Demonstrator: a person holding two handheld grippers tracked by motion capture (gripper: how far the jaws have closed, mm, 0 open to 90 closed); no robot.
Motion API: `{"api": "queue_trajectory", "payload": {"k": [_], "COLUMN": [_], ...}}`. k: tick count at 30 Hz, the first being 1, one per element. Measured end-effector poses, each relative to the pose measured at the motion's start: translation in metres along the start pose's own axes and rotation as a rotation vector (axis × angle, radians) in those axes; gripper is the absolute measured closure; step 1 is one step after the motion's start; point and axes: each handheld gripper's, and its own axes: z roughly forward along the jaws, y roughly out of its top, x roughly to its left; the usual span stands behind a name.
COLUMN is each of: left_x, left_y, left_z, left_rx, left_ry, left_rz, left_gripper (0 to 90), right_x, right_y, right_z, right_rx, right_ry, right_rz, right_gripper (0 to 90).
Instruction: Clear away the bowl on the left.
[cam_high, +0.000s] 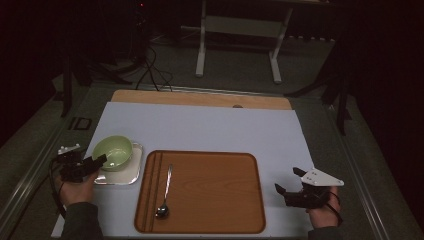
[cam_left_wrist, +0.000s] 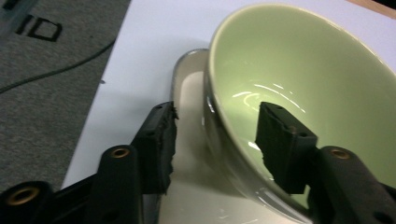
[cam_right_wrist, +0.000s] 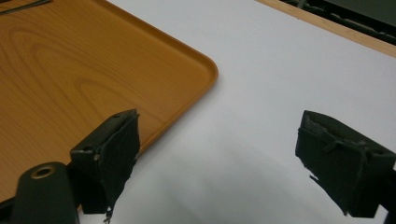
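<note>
While its jaws stood apart astride the near rim of the green bowl, one inside and one outside without clamping, the left gripper sat left of the wooden tray. Its own view showed the bowl on a small white dish. The right gripper, wide open and empty, hovered over bare white mat off the tray's right edge. A spoon lay on the tray.

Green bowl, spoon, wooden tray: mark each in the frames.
green bowl (cam_high: 113, 151), high view, inside wall.
spoon (cam_high: 162, 210), high view, its bowl end.
wooden tray (cam_high: 215, 190), high view, bare middle of floor.
</note>
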Motion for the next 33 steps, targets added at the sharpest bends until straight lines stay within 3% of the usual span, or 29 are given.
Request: {"api": "queue_trajectory", "payload": {"k": [7,15,25,29,33], "left_x": [-0.0003,0.0066,0.0044,0.0074,0.0075], "left_y": [-0.0021,-0.0042,-0.0047,-0.0064,-0.0069], "left_z": [0.0055,0.0050,0.0025,0.0013,0.0001], "left_rx": [0.057,0.074,0.055,0.044,0.040], "left_ry": [-0.001,-0.021,-0.060,-0.103,-0.106], "left_rz": [0.005,-0.049,-0.077,-0.119,-0.127], "left_gripper": [64.7,78.3,83.2,84.2,84.3], "right_x": [-0.0001,0.0000,0.0000,-0.0001,-0.0001], "right_y": [0.0000,0.0001,0.0001,0.0001,0.0001], "right_z": [-0.0002,-0.0001,0.0001,0.0001,0.0000], "right_rx": [-0.001,-0.001,0.002,0.003,0.003], "right_ry": [-0.001,0.000,0.000,0.000,0.000], "right_rz": [0.001,0.000,0.000,0.002,0.002], "right_gripper": [13.7,13.7,13.7,13.7,13.7]}}
